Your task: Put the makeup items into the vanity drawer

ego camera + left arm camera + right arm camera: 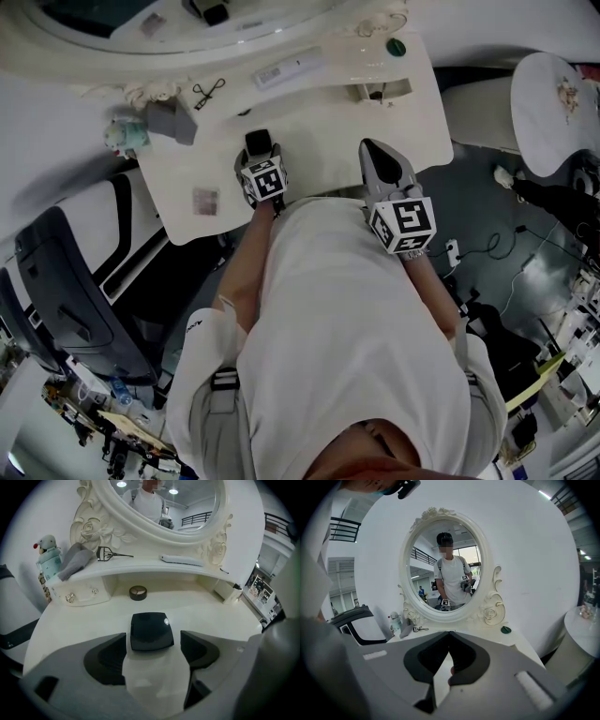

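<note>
While the left gripper (153, 641) sits low over the white table (84, 625) with its jaws spread, a black compact (151, 631) lies flat on the tabletop between them, untouched by the pads. Right gripper (449, 633) jaws pressed together, nothing in them. Small round pot (138, 592) further back; eyelash curler (110, 554) on the shelf under the mirror (164, 503).

person wore white short-sleeved t-shirt (356, 319); small dark logo (192, 323) on t-shirt's left sleeve; pale strap (216, 417) with black buckle (225, 380) ran over t-shirt's left shoulder. left gripper (258, 142), beyond t-shirt's left sleeve, had grey shell, black jaw pads, white marker cube (263, 180) with black squares. right gripper (380, 155), beyond t-shirt's right sleeve, had pale grey shell, black pads, matching cube (403, 225).
</note>
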